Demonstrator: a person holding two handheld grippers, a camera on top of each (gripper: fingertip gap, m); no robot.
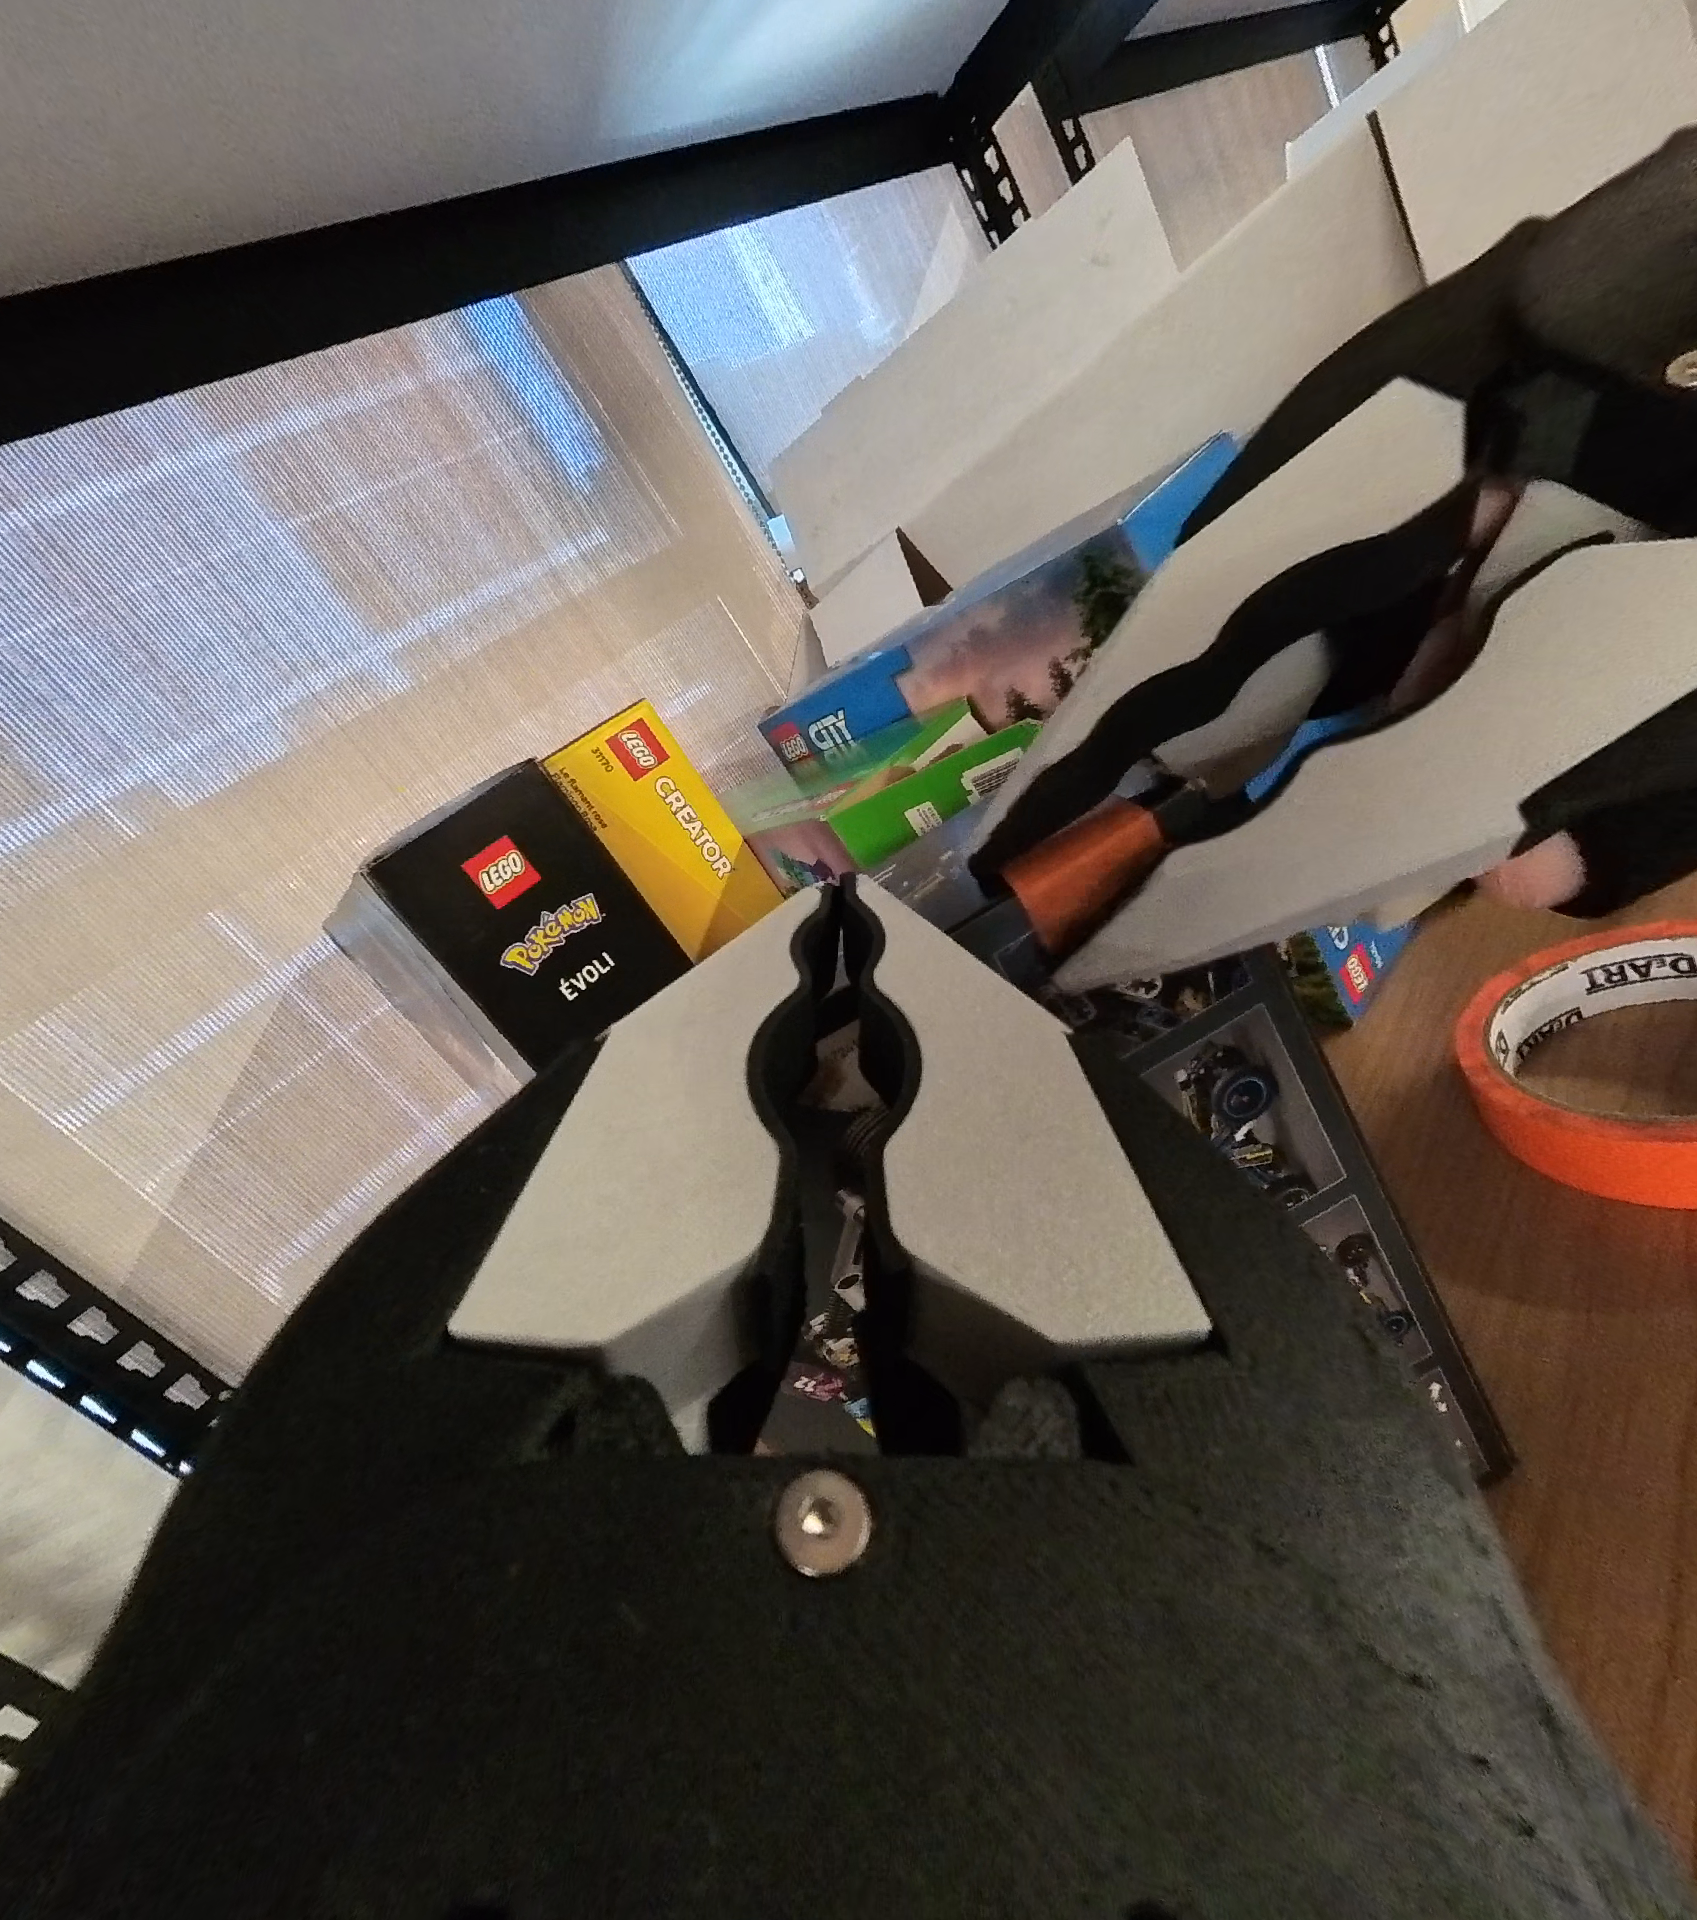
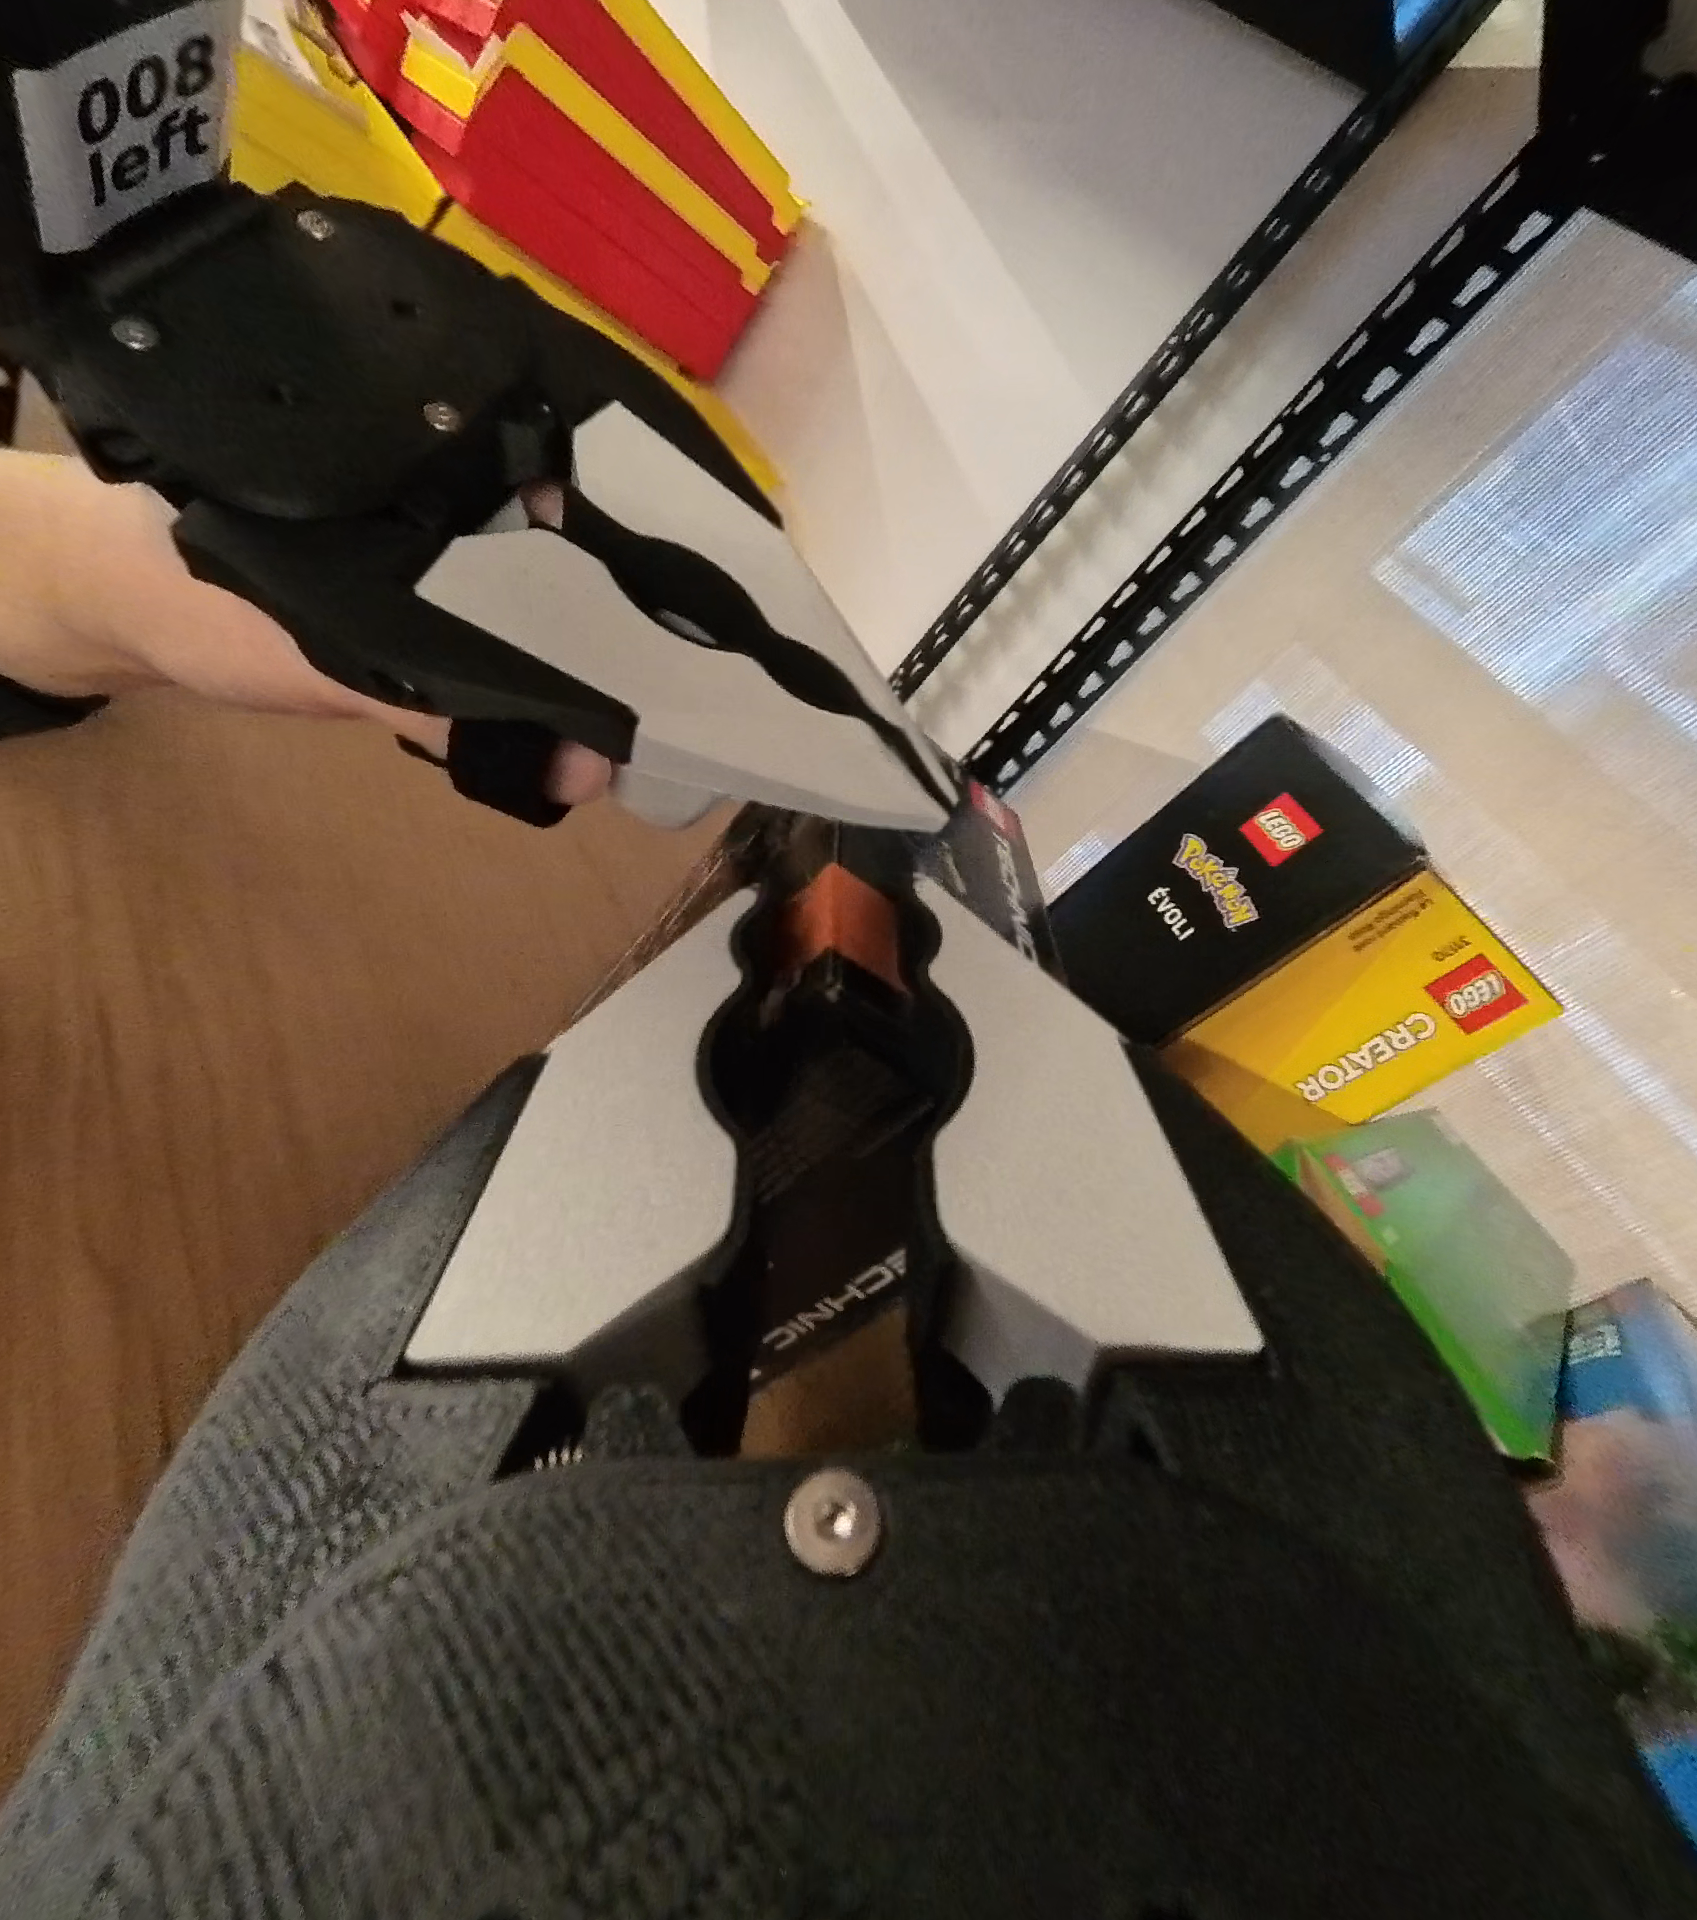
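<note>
Gripping an orange-and-black object (image 2: 839, 940) between its grey fingers, the right gripper (image 1: 1062, 873) reaches over a large dark box (image 1: 1270, 1122) lying flat on a wooden shelf (image 1: 1602, 1403). What the object is cannot be told; it may be part of that box's edge. The left gripper (image 1: 839, 894) has its tips pressed together with nothing clearly between them, and points at the same dark box from the other side.

Counting outward from the dark box: one black box (image 1: 511, 935) and one yellow box (image 1: 678, 821) stand side by side just behind it, then one green box (image 1: 917, 790) and one blue box (image 1: 979, 634) beyond those. One roll of orange tape (image 1: 1633, 1060) lies flat on the wood, beside the dark box on the side away from the black box. Several white boxes (image 1: 1031, 353) are lined up farther back, past the blue one.

Black perforated metal uprights (image 2: 1187, 499) frame the shelving, with a pale mesh window blind (image 1: 252, 644) behind the black and yellow boxes.

Only the left wrist view shows the tape and the white boxes. Only the right wrist view shows a stack of red and yellow boxes (image 2: 605, 166) on a white shelf (image 2: 979, 208) above, and a person's hand (image 2: 200, 603) in a black fingerless glove holding the left gripper.
</note>
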